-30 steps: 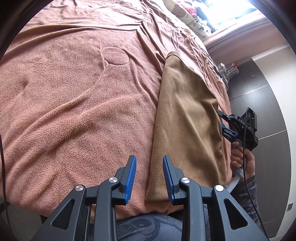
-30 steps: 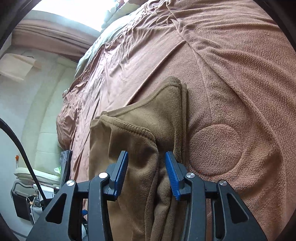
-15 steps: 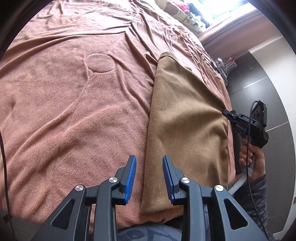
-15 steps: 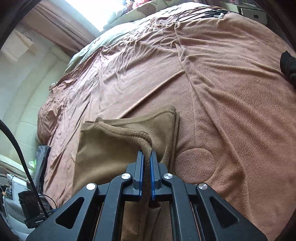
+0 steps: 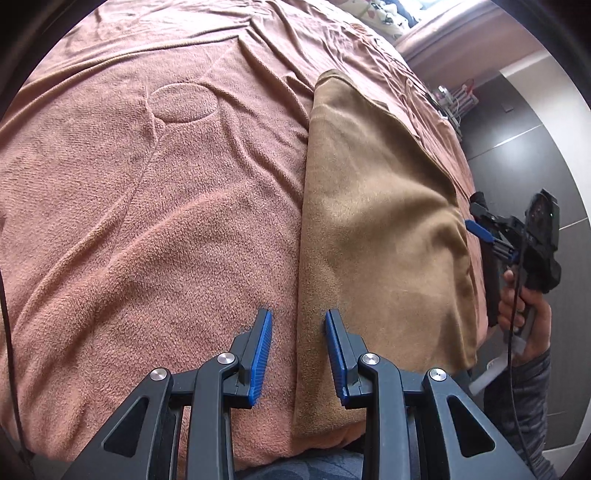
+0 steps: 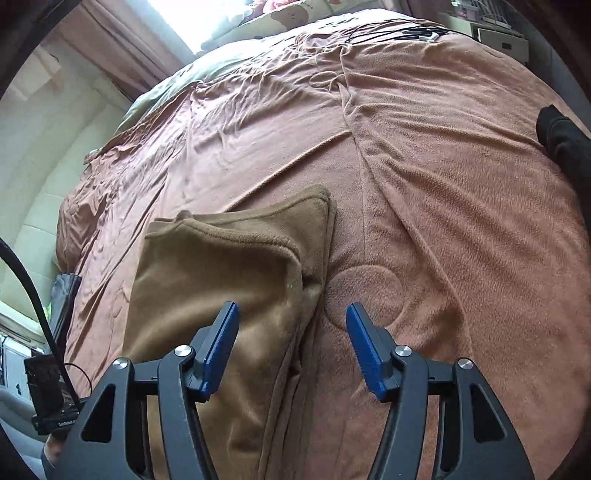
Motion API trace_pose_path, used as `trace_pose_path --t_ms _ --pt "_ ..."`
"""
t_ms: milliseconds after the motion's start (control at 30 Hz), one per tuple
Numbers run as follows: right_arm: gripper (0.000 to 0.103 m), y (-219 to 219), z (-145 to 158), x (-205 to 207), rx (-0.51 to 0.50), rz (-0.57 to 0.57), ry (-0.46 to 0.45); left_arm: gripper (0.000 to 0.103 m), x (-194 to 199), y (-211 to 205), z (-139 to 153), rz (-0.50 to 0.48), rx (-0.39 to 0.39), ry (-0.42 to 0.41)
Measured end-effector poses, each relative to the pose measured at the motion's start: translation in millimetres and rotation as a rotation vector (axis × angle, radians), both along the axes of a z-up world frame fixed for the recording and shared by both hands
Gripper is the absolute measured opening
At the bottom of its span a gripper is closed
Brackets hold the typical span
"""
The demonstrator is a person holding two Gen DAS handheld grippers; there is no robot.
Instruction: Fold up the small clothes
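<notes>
Matt, fuzzy tan fleece garment [image 5: 376, 206] lies on a nubby terry-cloth pink blanket [image 5: 155, 206].

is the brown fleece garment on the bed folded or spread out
Folded. The brown fleece garment lies on the pink bedspread with one hemmed layer doubled over another whose corner sticks out past it, its long side a straight edge.

The folded garment [image 5: 376, 221] lay on the bed [image 5: 147, 192] near its near edge, toward the right side. A round stitched patch [image 5: 183, 101] in the bedcover sat to its left. Pillows [image 6: 280, 18] lay at the far end, cables [image 6: 391, 33] on the far cover
</notes>
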State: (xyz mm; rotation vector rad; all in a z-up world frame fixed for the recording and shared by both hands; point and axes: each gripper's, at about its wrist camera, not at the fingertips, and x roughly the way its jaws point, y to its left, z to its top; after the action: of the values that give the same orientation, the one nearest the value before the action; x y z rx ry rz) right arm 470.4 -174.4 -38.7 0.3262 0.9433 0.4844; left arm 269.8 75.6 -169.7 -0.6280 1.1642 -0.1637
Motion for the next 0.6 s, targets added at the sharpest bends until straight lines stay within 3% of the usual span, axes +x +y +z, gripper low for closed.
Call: trace_pose_path --t_ms 167,333,467,600 --pt "0.058 0 -19 -21 -0.012 0.041 0.05 0.03 3 -10 -1 -0.043 0.001 0.014" --pt "0.058 5 -38 -46 -0.12 0.052 0.077 0.03 0 -18 0 -0.084 0.031 0.019" --pt "0.058 5 -36 -66 -0.167 0.061 0.053 0.03 3 -15 5 -0.083 0.044 0.01" --pt "0.055 -6 -30 -76 -0.13 0.053 0.063 0.03 12 -7 15 -0.066 0.044 -0.021"
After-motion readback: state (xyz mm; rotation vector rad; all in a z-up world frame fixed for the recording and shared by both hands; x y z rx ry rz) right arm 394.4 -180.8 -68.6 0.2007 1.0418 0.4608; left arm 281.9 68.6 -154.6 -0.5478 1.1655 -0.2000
